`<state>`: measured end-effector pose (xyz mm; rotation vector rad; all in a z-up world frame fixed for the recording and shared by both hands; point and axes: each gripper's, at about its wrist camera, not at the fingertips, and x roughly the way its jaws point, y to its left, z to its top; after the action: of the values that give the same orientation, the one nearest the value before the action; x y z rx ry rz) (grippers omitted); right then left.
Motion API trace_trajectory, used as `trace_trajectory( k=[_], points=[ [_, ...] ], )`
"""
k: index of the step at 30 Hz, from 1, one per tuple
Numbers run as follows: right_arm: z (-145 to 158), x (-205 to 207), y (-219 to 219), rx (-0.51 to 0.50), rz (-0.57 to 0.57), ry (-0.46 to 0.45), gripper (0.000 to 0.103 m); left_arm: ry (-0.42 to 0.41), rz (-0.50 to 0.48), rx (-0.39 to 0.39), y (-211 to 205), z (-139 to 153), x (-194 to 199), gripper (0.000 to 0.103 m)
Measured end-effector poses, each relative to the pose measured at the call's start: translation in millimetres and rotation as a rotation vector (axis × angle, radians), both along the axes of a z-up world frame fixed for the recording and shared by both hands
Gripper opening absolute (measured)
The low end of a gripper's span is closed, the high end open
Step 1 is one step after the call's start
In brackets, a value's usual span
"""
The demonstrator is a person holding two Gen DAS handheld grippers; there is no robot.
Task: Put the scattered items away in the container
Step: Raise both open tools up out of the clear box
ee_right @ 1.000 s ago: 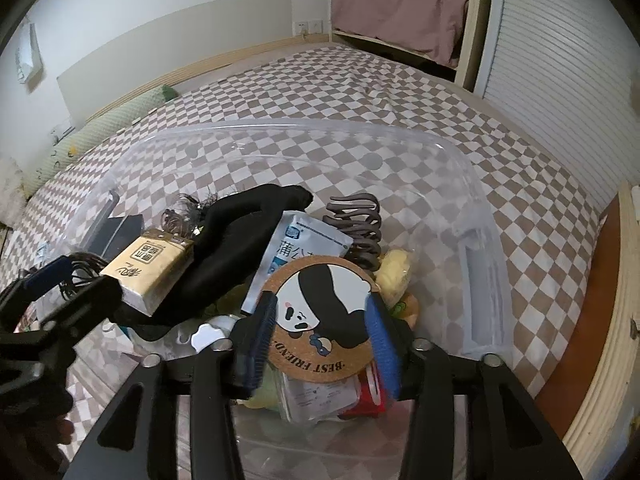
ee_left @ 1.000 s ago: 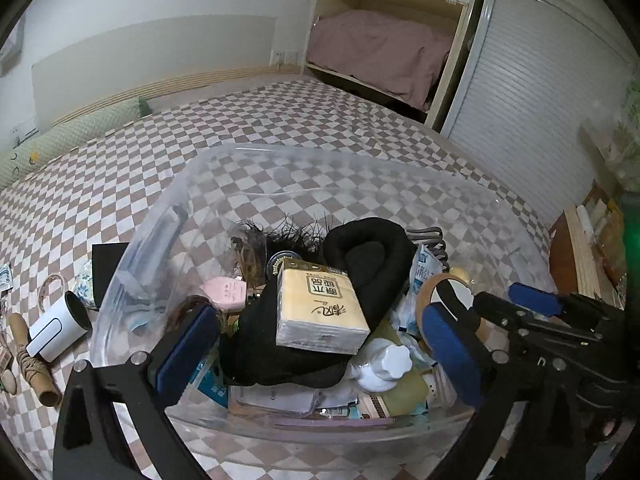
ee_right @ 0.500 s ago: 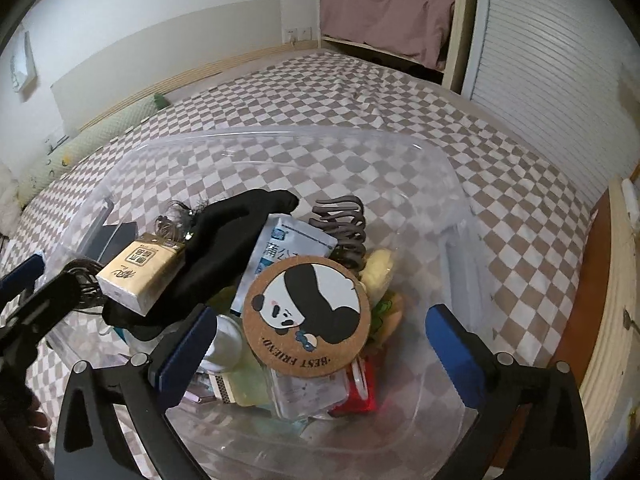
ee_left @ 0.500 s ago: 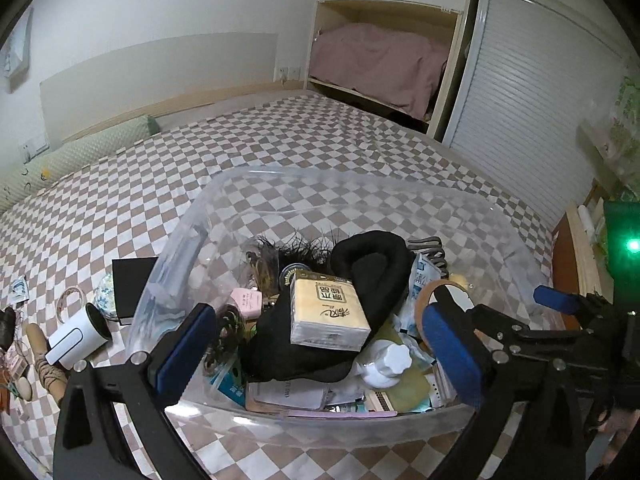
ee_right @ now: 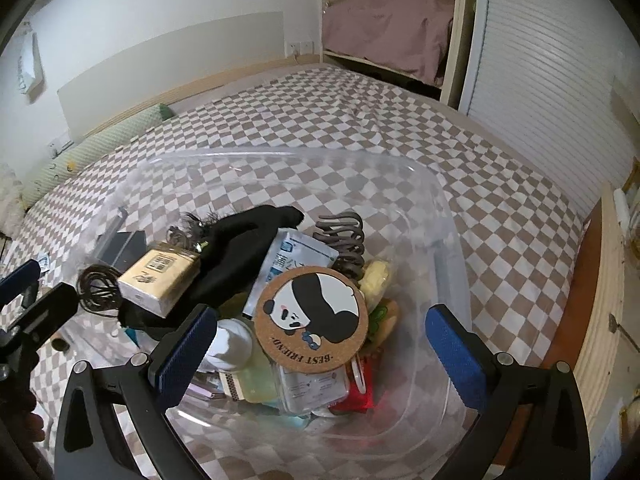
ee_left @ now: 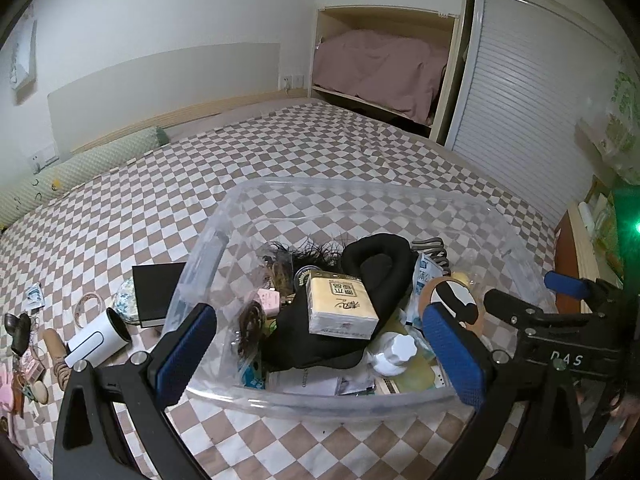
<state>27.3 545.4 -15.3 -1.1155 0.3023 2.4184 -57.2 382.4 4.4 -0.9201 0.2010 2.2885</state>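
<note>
Container full — panda coaster on top, right gripper spread, empty

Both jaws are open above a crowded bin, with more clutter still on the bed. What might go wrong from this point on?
1. The panda coaster lies tilted on top of the pile in the clear bin; another drop could knock it off.
2. The tissue pack perches on the black cloth and may slide.
3. The white cup lies on its side beside the black notebook; it might roll when grasped.
</note>
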Motion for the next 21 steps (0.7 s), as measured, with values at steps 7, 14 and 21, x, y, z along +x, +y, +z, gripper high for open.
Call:
trace_trajectory(
  k=[7,14,21],
  points=[
    [15,4,-12,0.034,0.006,0.076,0.103,0.060,0.025,0.002,-21,13,7,0.103],
    [21,1,-30,0.052,0.016,0.153,0.103,0.104,0.085,0.012,-50,20,5,0.103],
    [21,-14,-59,0.067,0.066,0.172,0.103,0.115,0.161,-0.003,-82,17,-3,0.103]
  ],
)
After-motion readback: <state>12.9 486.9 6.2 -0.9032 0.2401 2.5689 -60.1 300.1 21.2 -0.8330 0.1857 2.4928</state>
